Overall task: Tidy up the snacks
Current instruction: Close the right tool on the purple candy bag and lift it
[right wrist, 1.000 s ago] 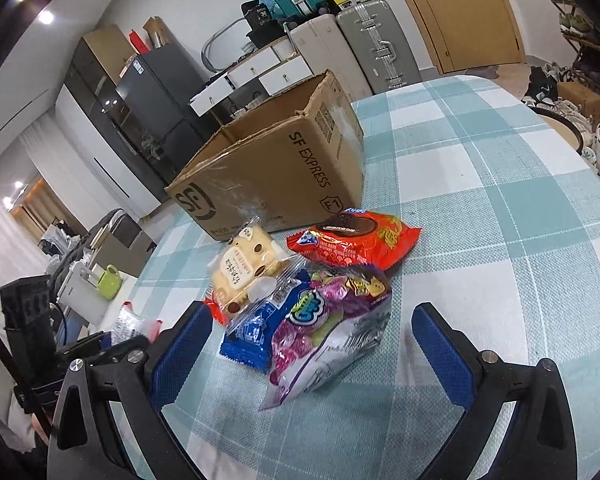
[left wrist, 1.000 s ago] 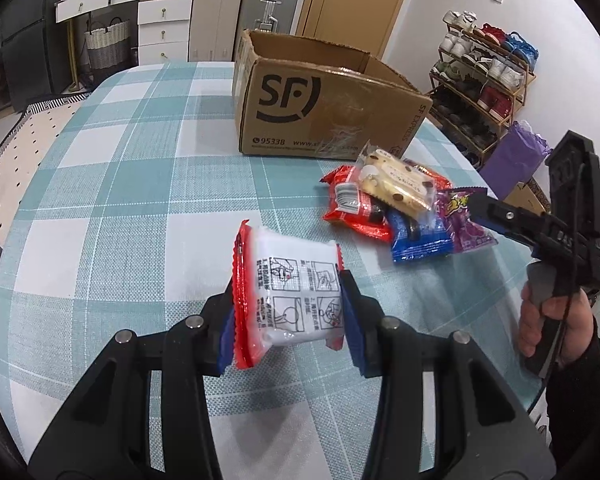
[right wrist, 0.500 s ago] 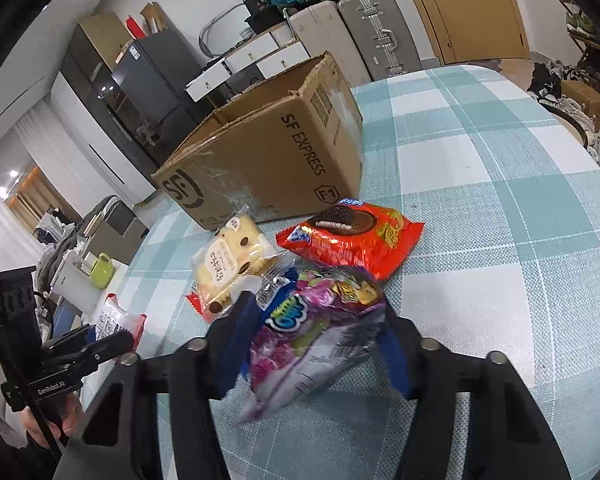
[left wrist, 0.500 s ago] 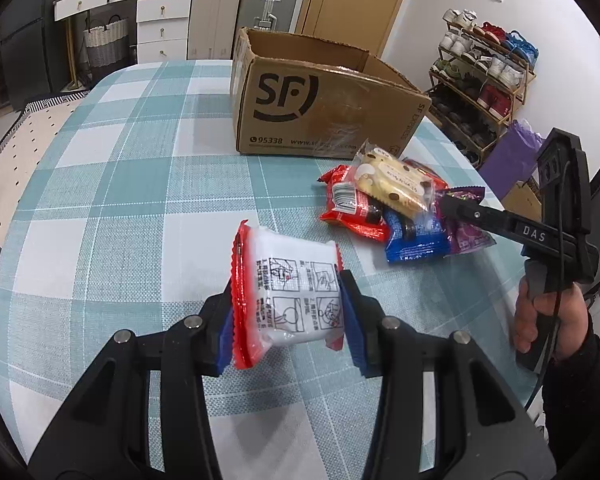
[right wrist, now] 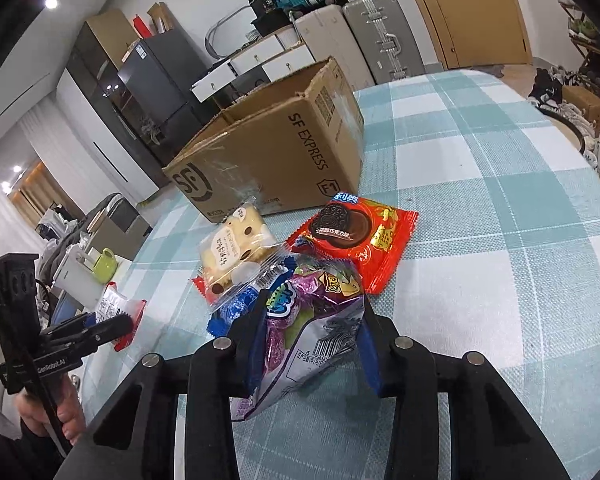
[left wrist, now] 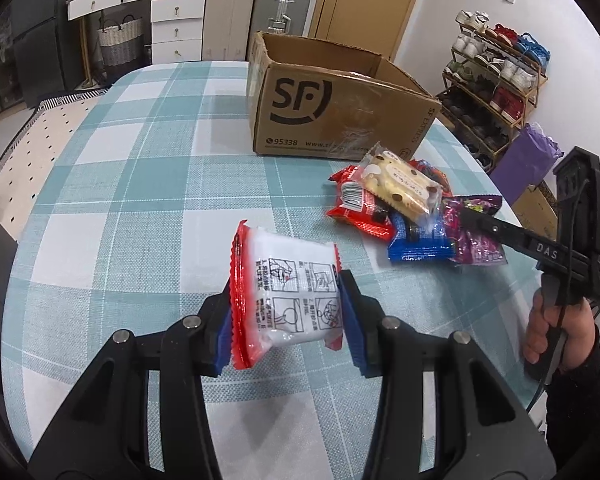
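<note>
A: Snacks first. In the left wrist view your left gripper (left wrist: 286, 312) is clenched on the white and red packet (left wrist: 286, 292), held clear of the table (left wrist: 120, 200) so it can go to the cardboard box (left wrist: 332, 120) near the far edge.

B: The right wrist view adds the hidden part: your right gripper (right wrist: 310, 344), having just closed, pinches the purple bag (right wrist: 316, 320) while the rest of the pile lies before the box.
</note>
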Motion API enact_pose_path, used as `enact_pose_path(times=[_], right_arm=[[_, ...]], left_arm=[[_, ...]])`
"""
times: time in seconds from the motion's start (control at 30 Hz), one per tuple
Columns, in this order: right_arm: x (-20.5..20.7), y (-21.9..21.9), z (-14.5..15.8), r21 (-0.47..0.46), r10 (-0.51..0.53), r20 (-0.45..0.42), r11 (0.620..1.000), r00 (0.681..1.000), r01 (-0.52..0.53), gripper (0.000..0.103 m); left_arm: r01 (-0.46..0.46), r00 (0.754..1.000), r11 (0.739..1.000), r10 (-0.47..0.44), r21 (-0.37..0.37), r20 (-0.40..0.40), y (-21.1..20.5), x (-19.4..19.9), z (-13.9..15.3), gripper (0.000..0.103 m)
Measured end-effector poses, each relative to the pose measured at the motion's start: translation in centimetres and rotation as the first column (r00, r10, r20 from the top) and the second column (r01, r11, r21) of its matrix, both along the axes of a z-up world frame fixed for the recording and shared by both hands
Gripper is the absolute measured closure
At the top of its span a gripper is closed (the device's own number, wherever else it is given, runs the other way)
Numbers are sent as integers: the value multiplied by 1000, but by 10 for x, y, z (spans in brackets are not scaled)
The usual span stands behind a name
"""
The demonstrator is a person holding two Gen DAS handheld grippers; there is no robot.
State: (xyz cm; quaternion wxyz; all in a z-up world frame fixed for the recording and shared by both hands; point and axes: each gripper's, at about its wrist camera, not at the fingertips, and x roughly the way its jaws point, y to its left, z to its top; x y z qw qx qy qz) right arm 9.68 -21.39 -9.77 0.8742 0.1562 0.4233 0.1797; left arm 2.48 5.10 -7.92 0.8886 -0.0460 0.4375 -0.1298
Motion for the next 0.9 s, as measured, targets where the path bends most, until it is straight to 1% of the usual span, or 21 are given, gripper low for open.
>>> enact_pose_path(times=[0.23,0.4,0.57,0.7,0.8,0.9], right_arm=[[-22,-14,19,34,-38,50,999,998,37,64],[-39,-18,37,59,-46,82,997,996,41,64],[-62,-13,64,75,-26,147,997,989,15,64],[-74,-7,81,101,-9,179,995,984,-10,64],[-81,-2,91,133,5,187,991,982,-31,64],[-88,7,103,130,34,217,990,976,-63,64]], left_arm=[[12,1000,1000,-12,-1,19,-2,-10,8,62],[16,999,1000,-16,-4,30,-4,-14,15,62],[19,999,1000,-19,-2,39,-4,-17,20,62],[14,999,1000,-14,-6,48,-4,-19,26,62],[18,997,1000,-18,-6,69,-4,-24,35,62],[32,995,999,-32,0,97,-7,-31,45,62]])
